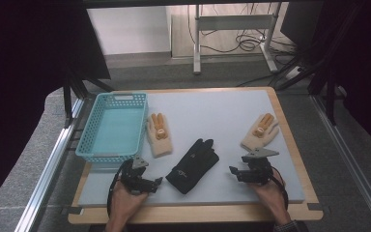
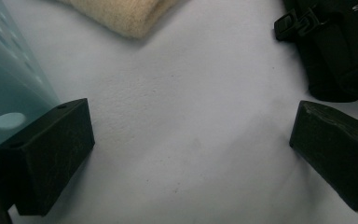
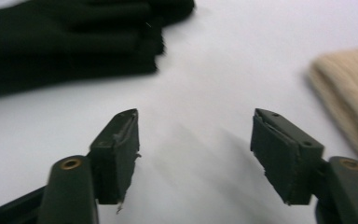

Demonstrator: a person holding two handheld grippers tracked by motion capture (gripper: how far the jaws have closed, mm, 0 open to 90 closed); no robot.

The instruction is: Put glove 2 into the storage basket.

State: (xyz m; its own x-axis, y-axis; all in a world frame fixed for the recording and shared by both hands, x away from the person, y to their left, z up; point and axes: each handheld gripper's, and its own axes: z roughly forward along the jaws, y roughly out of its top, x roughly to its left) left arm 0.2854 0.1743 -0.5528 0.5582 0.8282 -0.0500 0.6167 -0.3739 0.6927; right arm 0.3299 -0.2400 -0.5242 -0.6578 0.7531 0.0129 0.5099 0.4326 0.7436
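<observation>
We're hovering both grippers, L (image 1: 150, 184) & R (image 1: 233, 172), jaws wide & empty, beside black glove (image 1: 193, 165); next: probably grabbing it for the basket (image 1: 112, 126).

**Both Hands Low at the Near Edge, Grippers Open**

The person's forearms are entering from the bottom of the high view, each hand wrapping the body of a gripper. The left gripper (image 1: 149, 182) is sitting low, with its jaws pointing toward the right of the high view. In the left gripper view, its jaws are standing wide apart, gripping nothing. The right gripper (image 1: 235, 172) is pointing toward the left of the high view, with its grey three-cornered plate riding on top and its cable looping beside the wrist. In the right gripper view, its jaws are standing well apart, with nothing between the pads (image 3: 123, 149).
</observation>
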